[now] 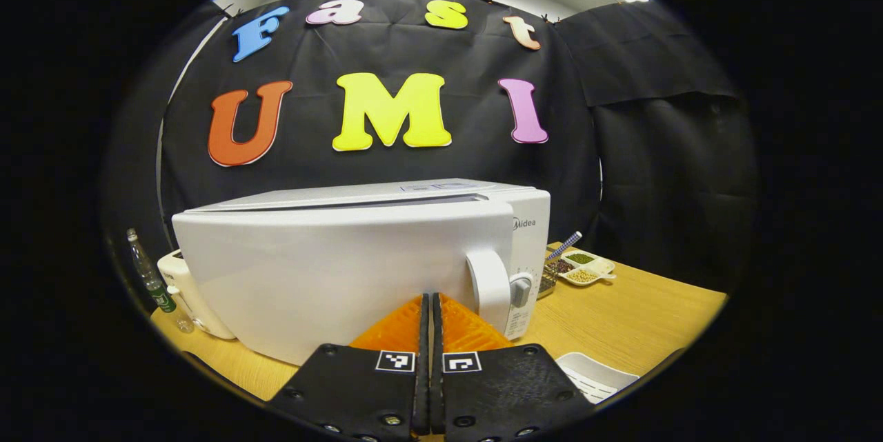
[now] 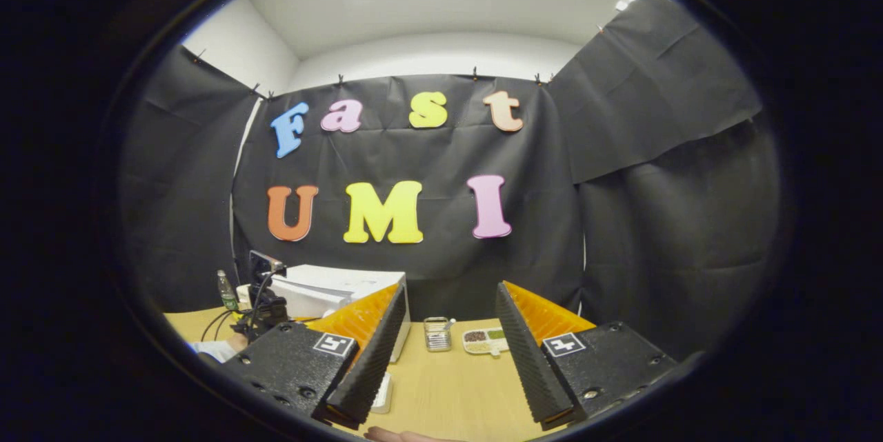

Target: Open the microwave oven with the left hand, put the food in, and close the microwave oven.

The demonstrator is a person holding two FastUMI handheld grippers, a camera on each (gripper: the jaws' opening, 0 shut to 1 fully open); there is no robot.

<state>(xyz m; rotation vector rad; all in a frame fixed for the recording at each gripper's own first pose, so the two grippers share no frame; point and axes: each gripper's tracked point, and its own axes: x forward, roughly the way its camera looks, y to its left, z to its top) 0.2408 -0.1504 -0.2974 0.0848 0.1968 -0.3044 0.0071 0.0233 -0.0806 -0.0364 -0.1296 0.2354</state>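
- The microwave oven (image 1: pixel 359 269) stands on the wooden surface (image 1: pixel 641 318); it is white, its door is shut, and it serves as the landmark here.
- In the left gripper view, the left hand-held gripper (image 1: pixel 430 304) sits just in front of the microwave oven's door, its two orange-backed fingers pressed together with nothing between them.
- The fingertips point at the lower door, just to the left of the white door handle (image 1: pixel 488 287); I cannot tell whether they touch the door.
- A grey control knob (image 1: pixel 521 288) sits on the microwave oven's panel, just right of the handle.
- Right of the microwave oven, further back on the surface, lies a white divided dish (image 1: pixel 586 267) with green and beige grains in its compartments, and a striped stick (image 1: pixel 566 245) leans near it.
- A small wire basket (image 1: pixel 548 278) sits between the microwave oven and that dish.
- Left of the microwave oven stand a small white appliance (image 1: pixel 186 294) and a clear bottle (image 1: pixel 148 273).
- A white tray (image 1: pixel 597 376) lies on the surface in front of the microwave oven, toward its right.
- In the right gripper view, the right hand-held gripper (image 2: pixel 448 338) is spread wide and holds nothing, well back from the microwave oven (image 2: pixel 338 287), which shows off to the left.
- Between its fingers, the basket (image 2: pixel 437 334) and divided dish (image 2: pixel 485 340) show to the right of the microwave oven.
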